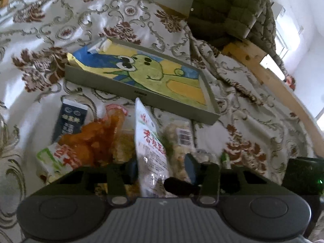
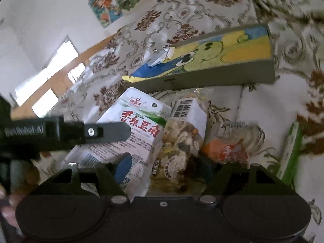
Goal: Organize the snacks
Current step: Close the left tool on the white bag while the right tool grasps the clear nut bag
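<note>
Surface: a shiny flowered cloth (image 1: pixel 85 20) was spread over the bench.
Room: a green padded coat (image 1: pixel 228 6) was seen behind; pictures hung on the wall.
Tray: a grey tray (image 1: pixel 141 95) with a frog drawing lay behind the snacks.
Left tongs (image 1: pixel 162 168): the white snack bag (image 1: pixel 149 141) stood between them; whether it was squeezed could not be told.
Right tongs (image 2: pixel 164 166): held apart around the nut bag (image 2: pixel 178 139), not pressed on it.

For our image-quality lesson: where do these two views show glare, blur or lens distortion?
Left wrist view: glare on the satin tablecloth, fisheye bends the wooden table edge, snacks near the left gripper soft. Right wrist view: window blown out, tablecloth smeared top right, tray tilted.
</note>
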A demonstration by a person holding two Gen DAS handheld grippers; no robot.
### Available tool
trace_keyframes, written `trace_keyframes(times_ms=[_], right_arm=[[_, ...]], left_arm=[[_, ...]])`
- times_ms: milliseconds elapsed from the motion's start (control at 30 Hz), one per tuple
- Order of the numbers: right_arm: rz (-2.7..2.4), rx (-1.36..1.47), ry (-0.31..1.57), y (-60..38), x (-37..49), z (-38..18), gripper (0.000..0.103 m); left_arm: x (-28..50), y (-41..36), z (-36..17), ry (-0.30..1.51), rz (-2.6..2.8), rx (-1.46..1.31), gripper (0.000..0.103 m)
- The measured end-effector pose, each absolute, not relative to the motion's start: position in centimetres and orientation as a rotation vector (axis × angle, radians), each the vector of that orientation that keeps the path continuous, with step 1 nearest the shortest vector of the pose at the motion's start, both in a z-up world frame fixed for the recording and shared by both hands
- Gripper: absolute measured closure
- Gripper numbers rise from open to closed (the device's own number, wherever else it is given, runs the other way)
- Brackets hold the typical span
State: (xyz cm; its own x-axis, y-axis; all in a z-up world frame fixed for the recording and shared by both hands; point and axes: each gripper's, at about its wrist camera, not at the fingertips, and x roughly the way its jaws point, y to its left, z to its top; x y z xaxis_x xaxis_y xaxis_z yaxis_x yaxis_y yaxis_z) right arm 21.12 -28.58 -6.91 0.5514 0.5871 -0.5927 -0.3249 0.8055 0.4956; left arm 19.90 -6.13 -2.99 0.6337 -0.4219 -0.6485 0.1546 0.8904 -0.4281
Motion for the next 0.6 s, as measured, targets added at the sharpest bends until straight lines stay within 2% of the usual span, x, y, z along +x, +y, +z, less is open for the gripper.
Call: trace_keyframes(times_ms=[33, 100, 133, 400, 533, 600], right_arm=[[0.546, 0.373, 0.835, -29.0, 21.3, -6.8, 0.037], [0.519, 0.382, 0.847, -29.5, 21.4, -6.6, 0.054], [0.502, 0.381, 0.847, -29.6, 21.4, -6.6, 0.056], [0.491, 0.186, 0.805, -27.3, 20.6, -7.0, 0.052], [0.495, 0.200, 0.808, -27.5, 20.8, -7.3, 0.052], [0.487, 0.206, 0.809, -27.5, 20.7, -7.2, 0.055]], left_arm=[[19.9, -6.1, -2.9, 0.818, -0.351, -0.351, 0.062], [19.7, -6.4, -2.8, 0.802, -0.366, -0.325, 0.062], [19.7, -6.7, -2.8, 0.792, -0.372, -0.307, 0.062], [20.4, -8.2, -4.1, 0.834, -0.322, -0.250, 0.065], [20.7, -7.7, -4.4, 0.860, -0.257, -0.269, 0.078], [20.8, -7.6, -4.3, 0.869, -0.247, -0.269, 0.079]])
